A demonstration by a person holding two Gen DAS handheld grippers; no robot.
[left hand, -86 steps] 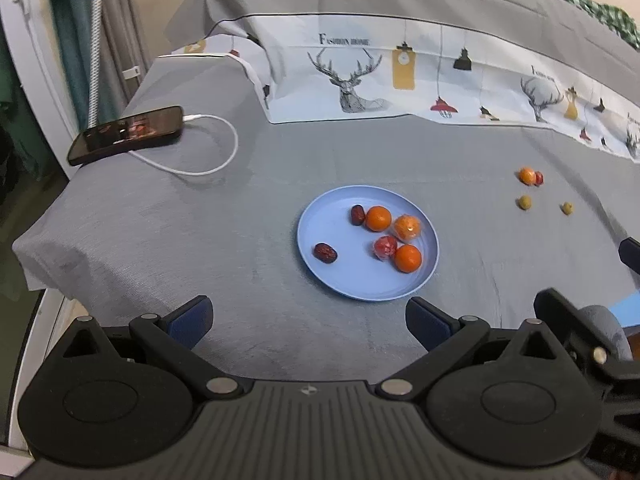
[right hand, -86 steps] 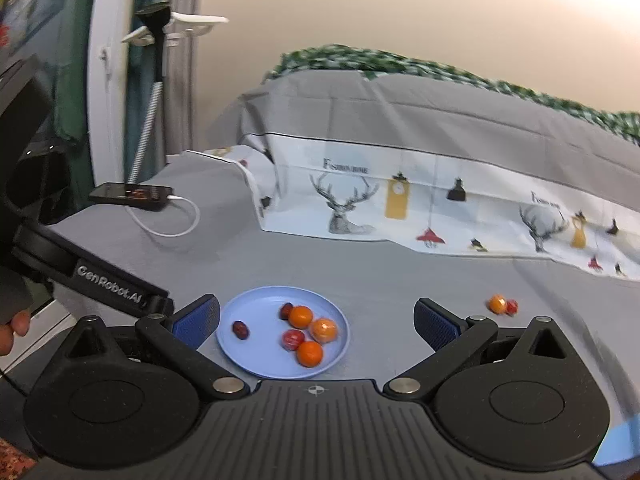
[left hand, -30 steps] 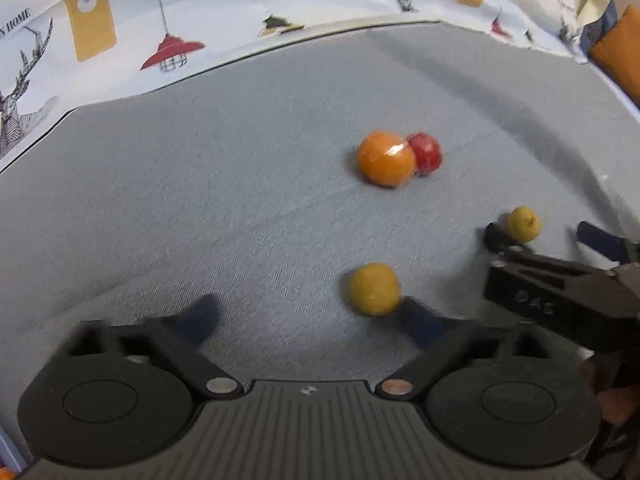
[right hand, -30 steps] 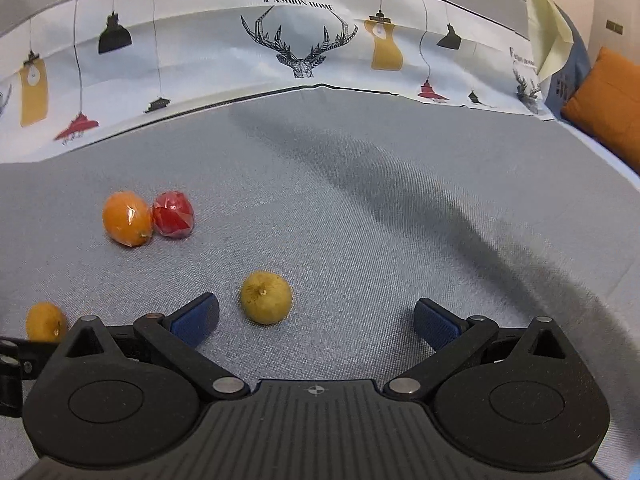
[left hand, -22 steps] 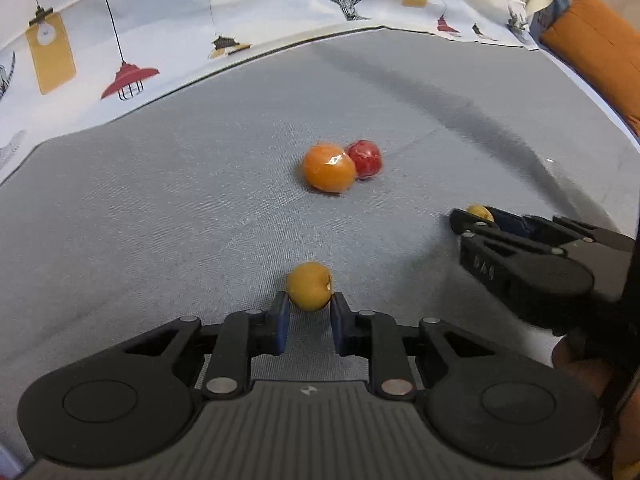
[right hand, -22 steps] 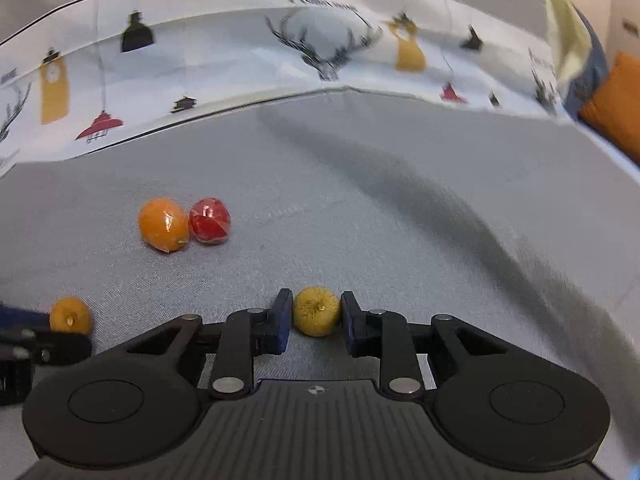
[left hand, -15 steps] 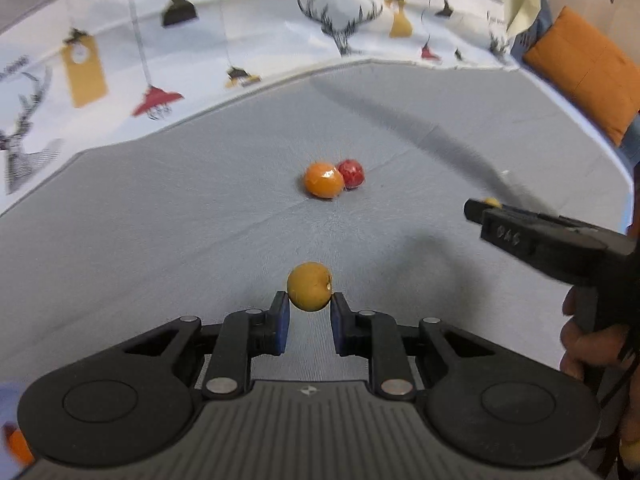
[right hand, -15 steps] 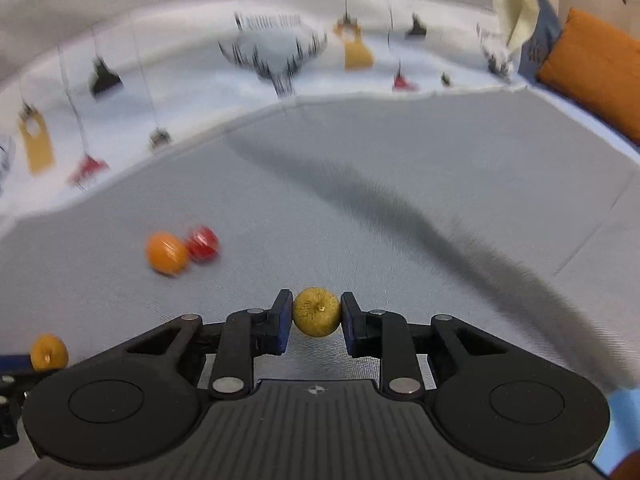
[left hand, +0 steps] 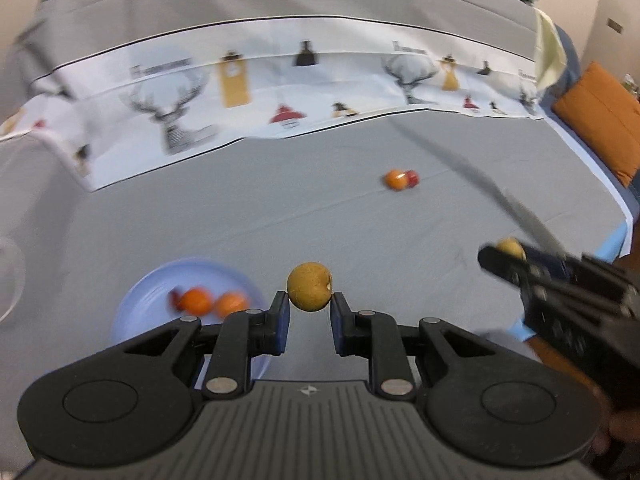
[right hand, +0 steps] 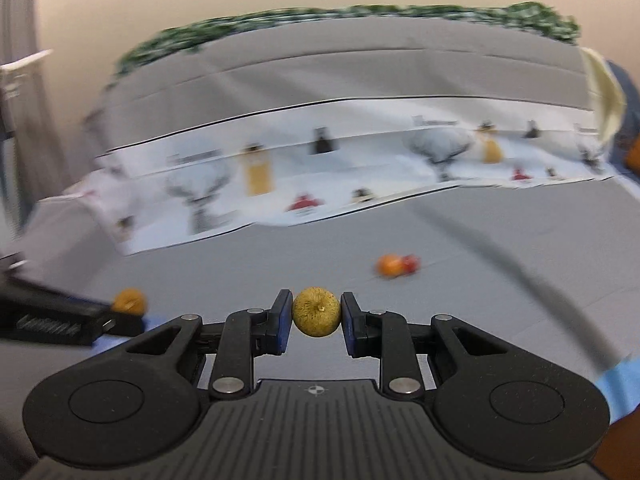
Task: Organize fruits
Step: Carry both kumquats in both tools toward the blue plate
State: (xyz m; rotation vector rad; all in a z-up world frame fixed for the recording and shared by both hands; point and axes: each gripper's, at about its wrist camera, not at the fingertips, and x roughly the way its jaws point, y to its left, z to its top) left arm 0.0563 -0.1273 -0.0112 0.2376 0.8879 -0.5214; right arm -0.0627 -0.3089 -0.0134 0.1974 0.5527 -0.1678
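Observation:
My left gripper (left hand: 309, 312) is shut on a small yellow-brown fruit (left hand: 309, 286) and holds it above the grey cloth, just right of the blue plate (left hand: 148, 280). The plate holds orange fruits (left hand: 196, 300) and a blurred red one. My right gripper (right hand: 316, 320) is shut on a second yellow-green fruit (right hand: 317, 311), also lifted; it shows in the left wrist view (left hand: 508, 254) at the right. An orange fruit (left hand: 394, 179) and a red fruit (left hand: 412, 177) lie together on the cloth farther back.
A white printed cloth with deer and lamps (left hand: 280, 96) runs along the back of the grey surface. An orange cushion (left hand: 600, 120) sits at the far right. The left gripper's body (right hand: 52, 316) enters the right wrist view at the left.
Both grippers closed on their small fruits and lifted them. They have since swung left toward the blue plate, which is back in the left wrist view.

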